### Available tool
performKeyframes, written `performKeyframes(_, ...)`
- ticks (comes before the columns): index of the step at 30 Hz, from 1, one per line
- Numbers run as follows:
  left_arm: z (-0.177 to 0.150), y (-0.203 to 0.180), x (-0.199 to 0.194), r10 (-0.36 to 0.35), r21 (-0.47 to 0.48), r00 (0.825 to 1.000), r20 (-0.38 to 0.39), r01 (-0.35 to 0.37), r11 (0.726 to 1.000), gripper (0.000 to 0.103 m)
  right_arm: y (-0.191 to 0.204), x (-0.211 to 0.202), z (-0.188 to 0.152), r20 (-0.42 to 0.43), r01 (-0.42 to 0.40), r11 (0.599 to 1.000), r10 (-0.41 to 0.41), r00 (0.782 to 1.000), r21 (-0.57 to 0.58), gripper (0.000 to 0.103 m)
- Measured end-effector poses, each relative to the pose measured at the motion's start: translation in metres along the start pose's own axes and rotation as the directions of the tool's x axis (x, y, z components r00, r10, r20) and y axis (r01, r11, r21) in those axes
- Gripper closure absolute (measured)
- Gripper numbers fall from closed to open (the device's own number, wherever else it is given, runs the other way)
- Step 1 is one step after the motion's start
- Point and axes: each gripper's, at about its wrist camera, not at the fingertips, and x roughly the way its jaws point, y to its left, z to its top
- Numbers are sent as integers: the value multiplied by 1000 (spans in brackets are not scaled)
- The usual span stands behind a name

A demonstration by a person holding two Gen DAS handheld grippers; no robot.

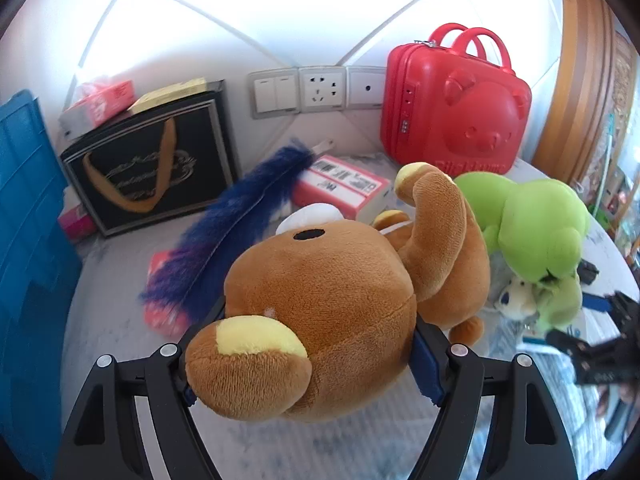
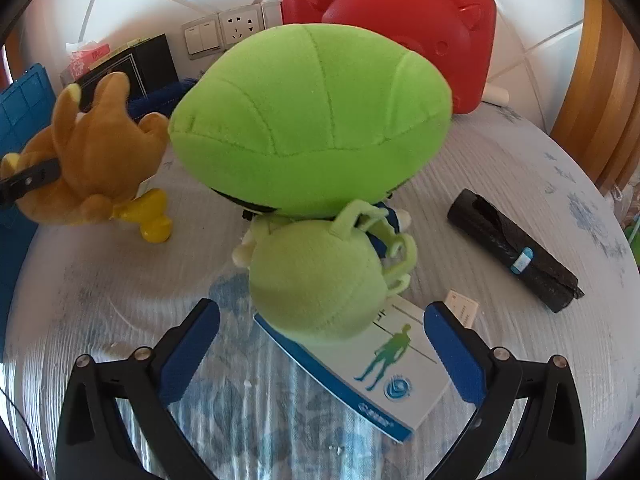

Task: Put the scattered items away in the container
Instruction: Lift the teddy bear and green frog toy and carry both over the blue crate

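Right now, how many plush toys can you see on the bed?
3: brown bear in the left gripper, big green plush mid-bed, small white one tucked beside it. Others may be hidden.

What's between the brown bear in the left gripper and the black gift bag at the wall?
A blue feather duster lies across that stretch, over pink boxes, between the brown bear and the black gift bag. Left wrist view shows it.
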Motion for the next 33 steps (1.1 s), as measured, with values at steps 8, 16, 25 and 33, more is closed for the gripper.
performKeyframes(8,-33,16,-38,34,-22,999,-33,-34,999,24,10,17,14,-13,12,1000,-12,1000,5,41)
performKeyframes(16,-40,22,-64,51,-50,998,-31,-52,997,24,18,-8,7,-26,-7,1000,7,1000,-5,44)
performKeyframes(25,-34,17,-104,45,-68,999,-11,-45,997,24,28,-68,4,-15,-46,999,46,999,-20,44)
performKeyframes(33,-30,8,-155,29,-84,1000,7,-28,996,23,30,-136,7,12,-72,997,72,997,-26,44)
